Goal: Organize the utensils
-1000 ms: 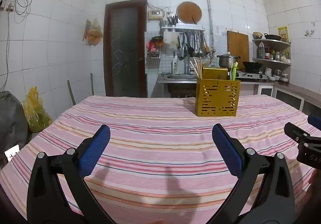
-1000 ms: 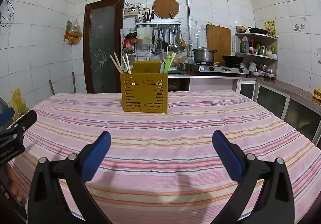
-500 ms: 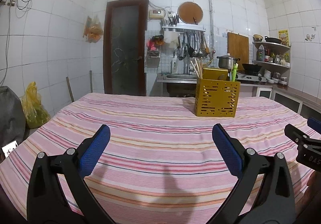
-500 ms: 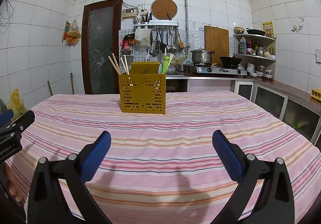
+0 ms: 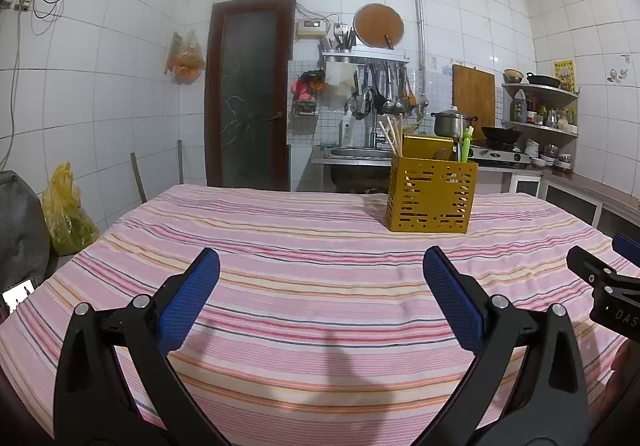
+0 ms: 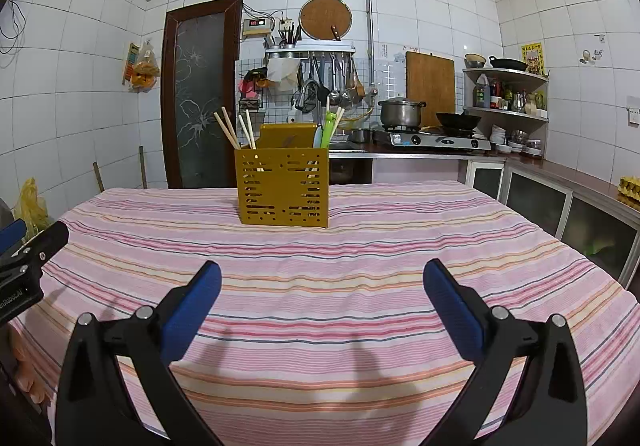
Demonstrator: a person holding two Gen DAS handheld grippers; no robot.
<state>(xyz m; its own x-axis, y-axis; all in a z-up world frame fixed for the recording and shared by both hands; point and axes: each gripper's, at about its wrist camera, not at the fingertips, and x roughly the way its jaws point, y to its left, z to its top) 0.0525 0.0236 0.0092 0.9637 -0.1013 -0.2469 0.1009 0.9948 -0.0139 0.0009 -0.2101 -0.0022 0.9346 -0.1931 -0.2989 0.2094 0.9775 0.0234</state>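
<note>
Standing on the pink striped tablecloth (image 6: 360, 286), the perforated yellow metal utensil caddy (image 6: 283, 190) holds wooden chopsticks (image 6: 234, 132); it now sits lower in both views. Left gripper (image 5: 320, 286) and right gripper (image 6: 322, 288) gape empty, tilting upward.

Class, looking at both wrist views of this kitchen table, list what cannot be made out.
- Lower parts of the chopsticks and green utensil: hidden inside the yellow holder, both views.
- Right gripper: cut off by the left view's edge.
- Shelf jars: too small.
</note>
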